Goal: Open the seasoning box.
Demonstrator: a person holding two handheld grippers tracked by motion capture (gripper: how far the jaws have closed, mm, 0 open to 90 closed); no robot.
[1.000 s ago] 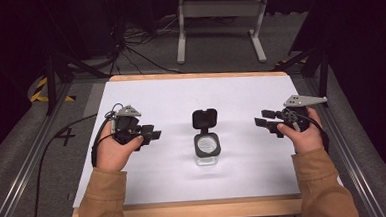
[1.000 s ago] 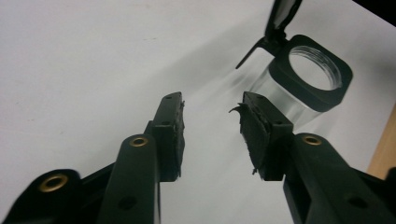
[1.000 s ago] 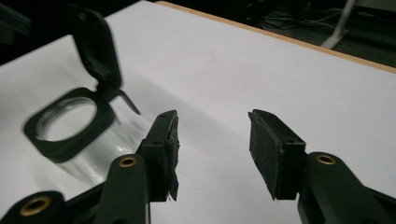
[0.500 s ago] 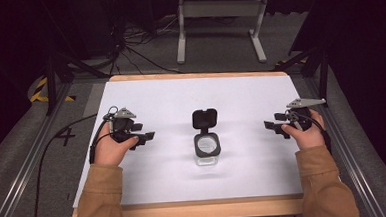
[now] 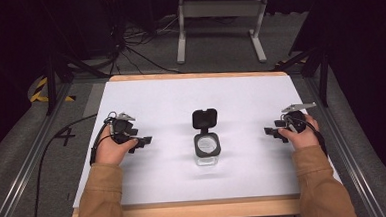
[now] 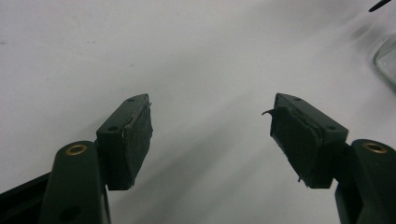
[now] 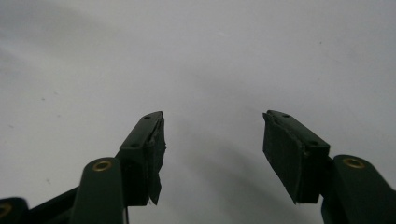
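High view: you sit at the near edge of the desk (image 5: 170, 97), a white top with a wooden rim, forearms in tan sleeves (image 5: 103, 193) coming in from the bottom
Clear box: a small see-through container (image 5: 206, 148) stands near the middle of the desk, its black hinged lid (image 5: 204, 119) tipped open on the far side; it sits between your two hands, well apart from both
Left hand-held gripper: your left hand-held gripper (image 5: 141, 140) is low over the desk at the left, jaws pointing inward toward the box, its grey plate on top and its cable (image 5: 48, 151) trailing off the left edge
Right hand-held gripper: your right hand-held gripper (image 5: 271, 132) is at the right side of the desk, jaws pointing inward, not touching the box
Left gripper view: your left hand-held gripper (image 6: 210, 135) has its jaws spread wide with nothing between them, just white desk; a curved bit of clear box wall (image 6: 385, 60) shows at the right edge
Right gripper view: your right hand-held gripper (image 7: 212, 144) also has its jaws spread wide and holds nothing, bare desk surface beyond
Behind the desk: grey floor with loose cables (image 5: 128, 52) and a grey metal stand (image 5: 221, 12)
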